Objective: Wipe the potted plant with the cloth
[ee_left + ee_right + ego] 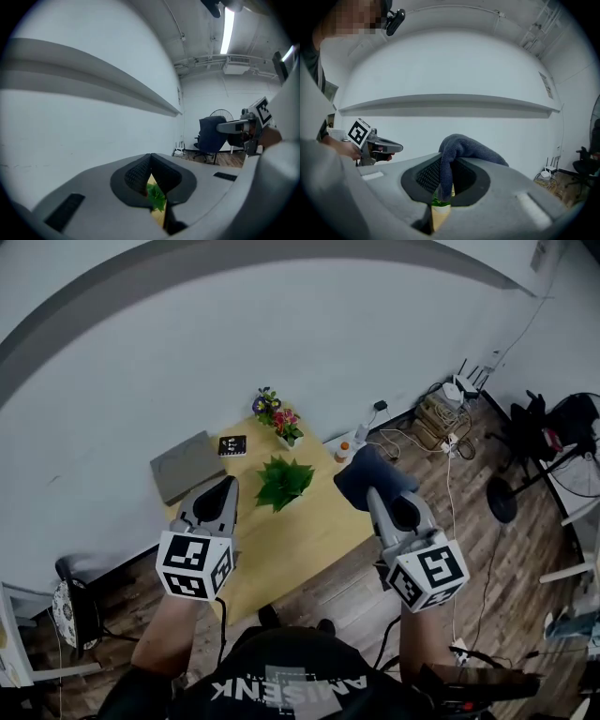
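A green leafy potted plant (282,482) stands in the middle of the yellow table (309,540). My right gripper (373,486) is shut on a dark blue cloth (372,474), held in the air off the table's right side. The cloth (454,150) drapes over the jaws in the right gripper view, with a bit of the plant (438,201) showing below. My left gripper (228,486) is shut with nothing in it, just left of the plant. Between its jaws the plant's leaves (156,196) show.
A grey laptop (186,465), a small dark book (232,444) and a pot of coloured flowers (277,418) sit at the table's far end. Cables and a router (448,418) lie on the wooden floor at right, near an office chair (544,432).
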`<state>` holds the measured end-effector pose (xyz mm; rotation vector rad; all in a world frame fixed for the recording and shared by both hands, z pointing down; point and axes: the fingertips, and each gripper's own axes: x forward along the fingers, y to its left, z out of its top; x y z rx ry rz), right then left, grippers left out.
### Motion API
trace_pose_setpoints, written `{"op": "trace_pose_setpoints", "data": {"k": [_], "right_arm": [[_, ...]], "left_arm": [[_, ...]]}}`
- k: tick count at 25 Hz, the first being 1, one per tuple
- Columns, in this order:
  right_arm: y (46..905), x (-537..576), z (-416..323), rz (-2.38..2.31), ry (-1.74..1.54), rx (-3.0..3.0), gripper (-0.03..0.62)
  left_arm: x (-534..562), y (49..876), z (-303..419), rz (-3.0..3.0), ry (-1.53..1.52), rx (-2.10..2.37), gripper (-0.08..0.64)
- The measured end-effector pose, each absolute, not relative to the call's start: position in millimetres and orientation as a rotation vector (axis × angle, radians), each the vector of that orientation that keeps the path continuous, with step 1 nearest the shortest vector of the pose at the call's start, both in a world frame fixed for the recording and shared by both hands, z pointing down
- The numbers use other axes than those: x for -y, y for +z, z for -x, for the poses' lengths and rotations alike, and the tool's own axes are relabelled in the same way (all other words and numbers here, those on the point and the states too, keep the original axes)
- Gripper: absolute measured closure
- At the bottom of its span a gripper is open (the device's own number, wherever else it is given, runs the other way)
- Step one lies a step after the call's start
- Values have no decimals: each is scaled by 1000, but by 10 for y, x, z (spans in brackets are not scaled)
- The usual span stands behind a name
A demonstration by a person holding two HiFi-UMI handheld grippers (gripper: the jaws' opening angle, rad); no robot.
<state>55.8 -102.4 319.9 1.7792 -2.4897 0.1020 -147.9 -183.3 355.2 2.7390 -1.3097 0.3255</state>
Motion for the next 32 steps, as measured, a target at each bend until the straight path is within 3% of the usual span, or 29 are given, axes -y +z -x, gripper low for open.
{"op": "trace_pose_setpoints", "data": {"k": [5, 8, 32], "right_arm": [[3281, 1102, -540, -1823, 133, 2418, 565], [3315, 1117, -581, -1831, 152, 2410, 565], [3595, 1585, -1631, -1480, 210, 2666, 565]], "left_arm": [[1922, 3633, 1439, -2770, 304, 1182, 550], [1956, 3761, 1382, -2760, 385, 1156, 500], [1685, 4894, 165, -2519, 984, 1250, 466]]}}
